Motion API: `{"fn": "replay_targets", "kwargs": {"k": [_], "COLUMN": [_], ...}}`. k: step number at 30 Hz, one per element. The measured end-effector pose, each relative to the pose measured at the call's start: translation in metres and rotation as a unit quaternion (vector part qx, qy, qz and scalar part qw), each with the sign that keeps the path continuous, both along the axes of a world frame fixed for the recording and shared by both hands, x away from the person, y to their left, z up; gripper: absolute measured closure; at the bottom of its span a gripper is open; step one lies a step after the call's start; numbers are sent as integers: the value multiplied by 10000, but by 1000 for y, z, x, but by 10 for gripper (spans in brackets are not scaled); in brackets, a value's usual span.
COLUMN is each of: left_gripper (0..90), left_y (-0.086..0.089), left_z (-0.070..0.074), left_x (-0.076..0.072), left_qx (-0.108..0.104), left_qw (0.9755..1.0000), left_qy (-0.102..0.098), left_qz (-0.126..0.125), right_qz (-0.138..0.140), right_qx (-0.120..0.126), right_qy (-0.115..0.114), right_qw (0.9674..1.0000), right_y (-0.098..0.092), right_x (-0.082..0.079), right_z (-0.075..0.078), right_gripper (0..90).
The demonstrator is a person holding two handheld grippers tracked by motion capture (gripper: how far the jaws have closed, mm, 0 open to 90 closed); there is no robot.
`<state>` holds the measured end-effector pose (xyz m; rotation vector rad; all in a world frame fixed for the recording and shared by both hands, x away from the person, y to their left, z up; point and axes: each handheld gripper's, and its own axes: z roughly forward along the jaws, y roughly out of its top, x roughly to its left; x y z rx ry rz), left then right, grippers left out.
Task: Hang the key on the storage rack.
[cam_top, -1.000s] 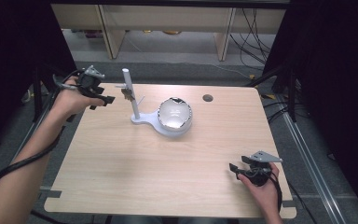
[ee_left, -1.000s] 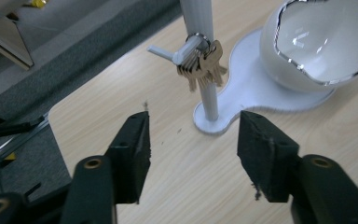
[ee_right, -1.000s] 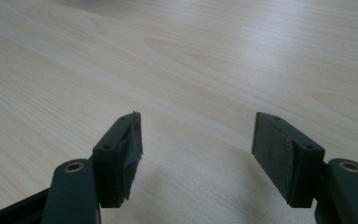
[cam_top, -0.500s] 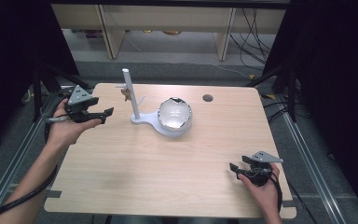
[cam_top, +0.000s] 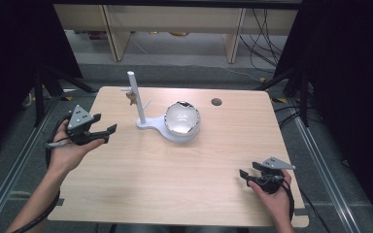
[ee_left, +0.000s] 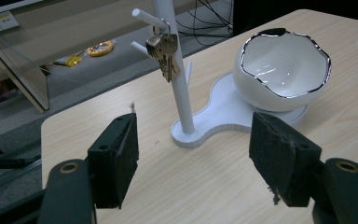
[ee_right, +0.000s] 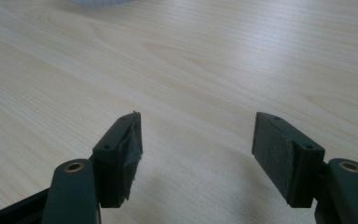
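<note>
Jaws on my left gripper (cam_top: pixel 108 130) stand wide apart with nothing between the pads; they have just been opening, then eased back a touch. In the left gripper view the two black pads (ee_left: pixel 121 158) frame bare table, and beyond them rises the white stand (ee_left: pixel 179 88), well clear of the tips. My left hand (cam_top: pixel 70 150) holds that gripper over the left edge of the table (cam_top: pixel 175 179), pointed across toward the stand.

My right gripper (cam_top: pixel 245 174) sits low near the front right corner, jaws spread about as wide, holding nothing and with light wood showing between the pads (ee_right: pixel 279 154) in the right gripper view. My right hand (cam_top: pixel 272 191) wraps it from behind.

Counting what lies ahead: one stand, a slim upright post on a flat white base (ee_left: pixel 223 121) shaped like a figure eight. The post carries short pegs, and I can make out three of them in the left gripper view. One bunch of keys (ee_left: pixel 164 55) hangs from the uppermost peg, resting against the post; how many keys are in it I cannot tell. One white bowl (ee_left: pixel 282 70) with a dark wavy rim sits on the wider end of the base, tilted so its mouth faces me. One small round hole (cam_top: pixel 216 102) shows in the tabletop toward the back right.

Two grippers, both unloaded, well apart from each other.
</note>
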<state>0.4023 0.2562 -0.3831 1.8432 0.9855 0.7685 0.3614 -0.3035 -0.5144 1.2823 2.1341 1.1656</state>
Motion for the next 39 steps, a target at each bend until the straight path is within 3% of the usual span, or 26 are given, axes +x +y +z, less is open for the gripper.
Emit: {"fn": "replay_targets", "kwargs": {"k": [8, 20, 23, 31, 39], "left_gripper": [317, 314, 314, 315, 317], "left_y": [2, 7, 8, 13, 19], "left_z": [-19, -44, -50, -67, -99], "left_x": [-17, -40, -44, -54, -64], "left_qx": [-46, -188, -215, -318, -472], "left_qw": [10000, 9996, 9994, 9986, 9969], "left_qy": [80, 138, 162, 215, 286], "left_qz": [25, 165, 197, 371, 559], "right_qz": [-142, -129, -41, -29, -29], "right_qx": [161, 125, 26, 89, 66], "right_qy": [188, 152, -34, -58, -42], "right_qw": [9996, 9997, 10000, 9999, 10000], "right_y": [3, 2, -1, -1, -1], "right_x": [-3, -3, -1, 0, -1], "right_z": [1, 1, 0, 0, 0], "right_gripper": [342, 342, 342, 342, 341]}}
